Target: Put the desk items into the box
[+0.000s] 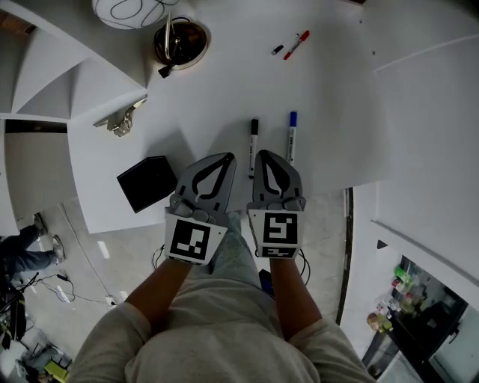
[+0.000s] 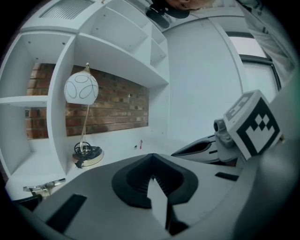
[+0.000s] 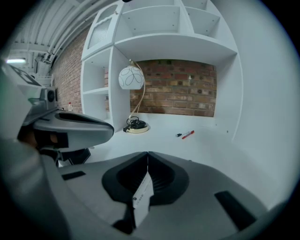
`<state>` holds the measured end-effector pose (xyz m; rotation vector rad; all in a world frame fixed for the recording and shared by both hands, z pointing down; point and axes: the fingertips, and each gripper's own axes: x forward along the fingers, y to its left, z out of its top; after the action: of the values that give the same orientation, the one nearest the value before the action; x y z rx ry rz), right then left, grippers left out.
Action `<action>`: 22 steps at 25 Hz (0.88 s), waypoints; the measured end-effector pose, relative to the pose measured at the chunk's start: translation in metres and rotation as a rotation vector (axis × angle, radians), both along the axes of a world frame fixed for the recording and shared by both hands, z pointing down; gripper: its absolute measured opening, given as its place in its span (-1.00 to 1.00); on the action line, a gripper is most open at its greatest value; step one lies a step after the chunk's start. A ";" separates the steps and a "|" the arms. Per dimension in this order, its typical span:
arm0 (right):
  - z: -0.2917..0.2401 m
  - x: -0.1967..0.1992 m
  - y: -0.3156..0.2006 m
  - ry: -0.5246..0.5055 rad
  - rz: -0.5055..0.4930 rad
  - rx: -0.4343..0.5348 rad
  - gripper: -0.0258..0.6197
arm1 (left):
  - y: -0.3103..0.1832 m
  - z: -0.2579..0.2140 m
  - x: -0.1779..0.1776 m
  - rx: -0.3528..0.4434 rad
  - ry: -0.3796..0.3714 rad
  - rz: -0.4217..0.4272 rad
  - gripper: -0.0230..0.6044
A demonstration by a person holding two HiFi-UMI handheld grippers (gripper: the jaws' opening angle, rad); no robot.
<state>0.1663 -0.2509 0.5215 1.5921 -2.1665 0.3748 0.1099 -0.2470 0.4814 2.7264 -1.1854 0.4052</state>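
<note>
Both grippers are held side by side over the near edge of the white desk (image 1: 337,112), pointing at the far edge.

- Left gripper (image 1: 227,158): jaws closed tip to tip, nothing gripped. A plain white slip (image 2: 158,201) sits in the hollow behind the tips, with no print visible.
- Right gripper (image 1: 263,155): jaws also pressed together and empty. A white tag (image 3: 142,194) sits in its hollow; its fine print is too small to read.
- Each marker cube shows black-and-white square patterns, no letters.

Desk items:
- Black marker (image 1: 254,138) and blue marker (image 1: 292,137) lie parallel near the near edge, just ahead of the right gripper. No label is legible on either.
- Red marker (image 1: 297,44) lies towards the far edge, with its loose black cap (image 1: 278,49) just beside it.
- Black box (image 1: 147,182) sits at the near left corner, just left of the left gripper.
- Small metal clip-like piece (image 1: 120,120) lies at the left edge.
- Lamp base (image 1: 180,43) with coiled cord stands at the far left, under the white globe shade (image 1: 131,11).

A brick wall (image 3: 178,86) shows behind the white shelving.
</note>
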 end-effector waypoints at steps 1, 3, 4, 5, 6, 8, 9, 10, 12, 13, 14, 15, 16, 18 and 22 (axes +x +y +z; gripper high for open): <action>0.007 0.000 0.000 -0.003 0.000 -0.020 -0.86 | -0.001 0.004 0.000 -0.004 -0.004 -0.001 -0.91; 0.019 0.000 0.000 -0.002 -0.004 -0.059 -0.86 | -0.003 0.010 -0.001 -0.012 -0.010 -0.005 -0.91; 0.024 0.000 -0.001 -0.001 -0.006 -0.074 -0.86 | -0.004 0.012 -0.002 -0.012 -0.019 -0.005 -0.91; 0.028 0.000 -0.001 0.000 -0.006 -0.087 -0.86 | -0.005 0.015 -0.001 -0.011 -0.029 -0.004 -0.91; 0.032 -0.001 -0.001 0.000 -0.006 -0.101 -0.86 | -0.006 0.017 -0.001 -0.014 -0.034 -0.005 -0.91; 0.041 -0.001 -0.002 -0.001 -0.005 -0.137 -0.86 | -0.008 0.022 -0.001 -0.034 -0.031 -0.011 -0.91; 0.045 -0.002 -0.003 -0.005 -0.003 -0.157 -0.85 | -0.010 0.025 -0.001 -0.044 -0.033 -0.014 -0.91; 0.050 -0.002 -0.004 -0.010 -0.002 -0.178 -0.85 | -0.011 0.029 -0.002 -0.052 -0.038 -0.015 -0.91; 0.058 -0.005 -0.006 -0.021 -0.004 -0.220 -0.80 | -0.013 0.034 -0.003 -0.067 -0.040 -0.021 -0.91; 0.063 -0.007 -0.006 -0.024 -0.008 -0.244 -0.67 | -0.014 0.035 -0.003 -0.073 -0.036 -0.026 -0.91; 0.067 -0.008 -0.007 -0.024 -0.010 -0.269 -0.60 | -0.015 0.036 -0.004 -0.077 -0.033 -0.029 -0.91; 0.072 -0.009 -0.007 -0.023 -0.010 -0.292 -0.59 | -0.015 0.038 -0.004 -0.080 -0.032 -0.031 -0.91; 0.075 -0.010 -0.008 -0.021 -0.009 -0.313 -0.58 | -0.015 0.039 -0.004 -0.083 -0.033 -0.032 -0.91; 0.082 -0.011 -0.008 -0.010 -0.010 -0.353 -0.54 | -0.015 0.041 -0.004 -0.089 -0.033 -0.031 -0.91; 0.092 -0.010 -0.008 0.010 -0.007 -0.438 -0.44 | -0.015 0.044 -0.004 -0.099 -0.032 -0.034 -0.91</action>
<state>0.1559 -0.2587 0.6139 1.3338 -1.9117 0.7765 0.1054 -0.2621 0.5249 2.6219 -1.1844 0.4913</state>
